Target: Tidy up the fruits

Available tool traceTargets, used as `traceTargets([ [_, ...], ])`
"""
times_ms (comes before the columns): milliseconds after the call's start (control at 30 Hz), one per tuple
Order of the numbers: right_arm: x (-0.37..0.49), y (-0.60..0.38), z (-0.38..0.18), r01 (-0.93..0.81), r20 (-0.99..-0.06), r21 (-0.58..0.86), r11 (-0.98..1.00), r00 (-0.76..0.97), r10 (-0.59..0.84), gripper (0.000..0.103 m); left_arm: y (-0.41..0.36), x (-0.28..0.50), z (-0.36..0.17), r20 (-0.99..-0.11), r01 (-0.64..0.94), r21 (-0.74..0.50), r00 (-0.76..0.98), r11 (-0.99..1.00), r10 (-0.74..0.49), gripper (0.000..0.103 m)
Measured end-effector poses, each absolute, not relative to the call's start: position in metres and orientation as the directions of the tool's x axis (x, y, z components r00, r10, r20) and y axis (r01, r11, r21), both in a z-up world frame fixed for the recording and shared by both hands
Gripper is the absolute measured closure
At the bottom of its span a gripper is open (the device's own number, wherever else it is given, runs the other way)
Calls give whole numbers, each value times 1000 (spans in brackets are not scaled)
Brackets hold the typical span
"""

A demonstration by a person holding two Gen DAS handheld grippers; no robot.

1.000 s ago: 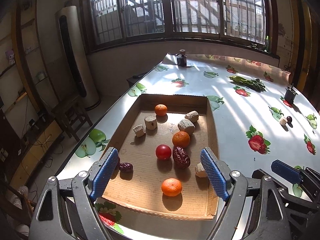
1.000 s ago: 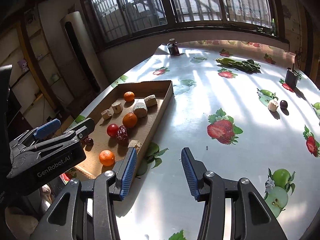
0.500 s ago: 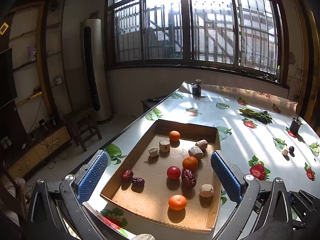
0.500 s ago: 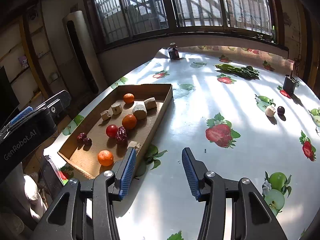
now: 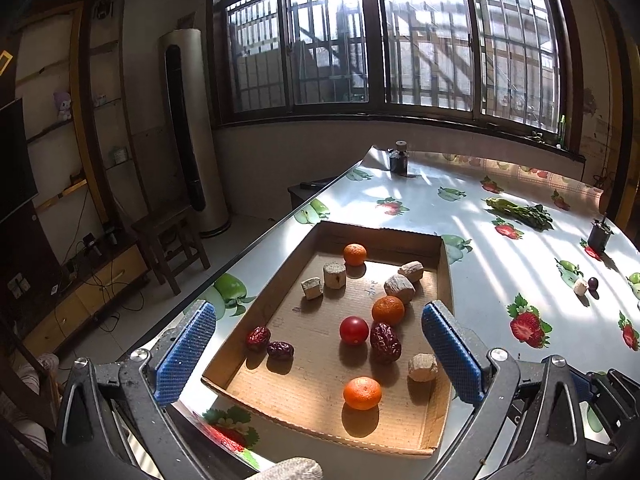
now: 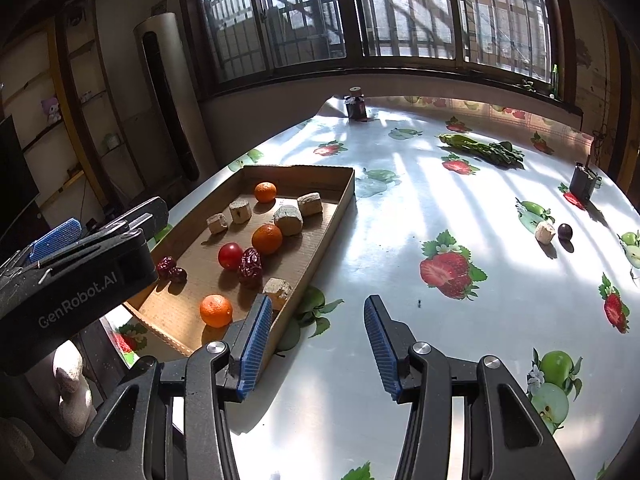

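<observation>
A shallow cardboard tray [image 5: 446,280] [image 6: 340,200] lies at the table's left edge. It holds three oranges, one nearest me [image 5: 362,393] [image 6: 216,311], a red tomato [image 5: 354,330] [image 6: 230,255], dark red dates [image 5: 385,342] [image 6: 250,266] and several beige cork-like chunks [image 5: 422,367]. My left gripper [image 5: 318,356] is open and empty, above the tray's near end. My right gripper [image 6: 316,344] is open and empty over bare tablecloth right of the tray. A beige chunk [image 6: 545,233] and a dark plum [image 6: 565,231] lie far right on the table.
The table has a fruit-print cloth [image 6: 448,268]. Green vegetables [image 6: 480,148] lie at the back, a dark jar [image 6: 356,106] at the far corner, a small black box [image 6: 583,185] at the right. The left table edge drops to the floor, where a stool [image 5: 168,236] stands.
My left gripper has pulled back and up from the tray, its jaws wider apart. My right gripper has barely moved.
</observation>
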State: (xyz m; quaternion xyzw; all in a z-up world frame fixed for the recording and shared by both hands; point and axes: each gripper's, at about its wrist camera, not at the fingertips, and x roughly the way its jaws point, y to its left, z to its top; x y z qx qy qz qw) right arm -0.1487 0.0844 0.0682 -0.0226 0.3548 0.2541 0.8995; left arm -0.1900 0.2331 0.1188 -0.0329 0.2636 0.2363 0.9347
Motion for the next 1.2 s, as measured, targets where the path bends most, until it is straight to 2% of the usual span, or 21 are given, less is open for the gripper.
traceTargets([
  [200,-144,69,70,-417,-646,131,900,653,396,51,236,-178,118,-522,-432,23,764,901,379,0],
  [367,-142,58,64,-387,-646,161,908,654,394,50,222,-178,112,-519,-401,42,774,915,363,0],
  [667,-154,77,62,-430,-632,69,900,679,373,44,218,-174,102,-548,-384,56,759,921,350,0],
  [1000,-157,91,55,-455,-645,46,889,666,374,44,241,-169,84,-624,-414,-8,713,910,319,0],
  [1200,-153,96,52,-452,-654,55,890,657,374,43,245,-170,80,-629,-418,-13,710,908,318,0],
])
